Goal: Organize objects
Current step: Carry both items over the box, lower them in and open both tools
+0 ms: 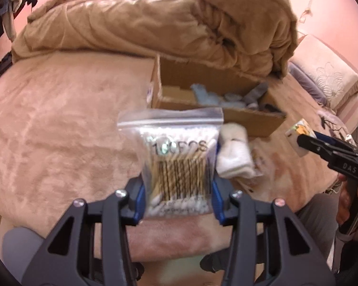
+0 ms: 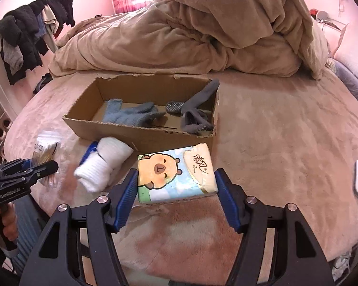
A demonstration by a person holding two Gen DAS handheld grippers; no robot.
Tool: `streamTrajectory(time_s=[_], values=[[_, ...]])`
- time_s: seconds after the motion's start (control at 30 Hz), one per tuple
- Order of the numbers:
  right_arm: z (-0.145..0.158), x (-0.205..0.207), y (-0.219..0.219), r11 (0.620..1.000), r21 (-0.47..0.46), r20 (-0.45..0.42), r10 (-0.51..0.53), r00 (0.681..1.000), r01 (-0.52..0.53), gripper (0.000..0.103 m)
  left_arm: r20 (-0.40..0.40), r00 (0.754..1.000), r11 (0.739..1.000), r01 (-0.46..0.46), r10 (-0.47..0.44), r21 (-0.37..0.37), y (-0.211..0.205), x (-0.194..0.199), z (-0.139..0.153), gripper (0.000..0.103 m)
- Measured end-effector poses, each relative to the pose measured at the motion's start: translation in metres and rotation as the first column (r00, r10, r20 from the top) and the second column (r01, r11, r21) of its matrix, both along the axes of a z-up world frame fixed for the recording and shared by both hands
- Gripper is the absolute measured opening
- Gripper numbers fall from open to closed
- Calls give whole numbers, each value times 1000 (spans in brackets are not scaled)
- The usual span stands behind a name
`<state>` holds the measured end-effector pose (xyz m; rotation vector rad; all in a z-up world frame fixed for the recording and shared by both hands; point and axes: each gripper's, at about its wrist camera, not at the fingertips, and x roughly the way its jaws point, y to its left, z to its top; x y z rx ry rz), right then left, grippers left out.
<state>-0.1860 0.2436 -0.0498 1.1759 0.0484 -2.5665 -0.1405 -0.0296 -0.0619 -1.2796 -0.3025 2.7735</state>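
the left gripper [image 1: 177, 197] clamps a light, slippery swab bag [image 1: 176, 162] low at its sides. the right gripper [image 2: 176, 197] straddles a soft tissue pack [image 2: 176, 174], jaws wide; it likely squashes, so grip its flanks.

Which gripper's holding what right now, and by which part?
Left gripper clamps the clear zip bag of cotton swabs by its lower side edges. Right gripper straddles the cartoon-bear tissue pack; grip unclear.

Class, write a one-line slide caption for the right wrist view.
Right gripper brackets a cartoon-bear tissue pack on the bed, before a cardboard box holding socks.
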Motion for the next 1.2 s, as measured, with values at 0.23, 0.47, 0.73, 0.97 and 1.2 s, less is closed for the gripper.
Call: streamTrajectory(time_s=[0.23, 0.47, 0.73, 0.97, 1.2], values=[[44, 17, -5, 1000, -31, -45, 0, 999, -1, 67, -60, 998, 999, -32, 31, -18, -5, 13, 51, 45], [83, 26, -9, 999, -53, -100, -2, 995, -3, 67, -121, 993, 1000, 1, -3, -12, 10, 4, 91, 45], [113, 22, -17, 996, -85, -167, 24, 986, -39, 67, -155, 988, 1000, 26, -28, -12, 19, -18, 107, 45], [116, 6, -23, 994, -100, -181, 32, 983, -51, 67, -147, 989, 1000, 21, -23, -20, 14, -41, 100, 45], [101, -18, -25, 992, -118, -152, 25, 988, -44, 67, -114, 992, 998, 52, -55, -28, 21, -65, 81, 45]])
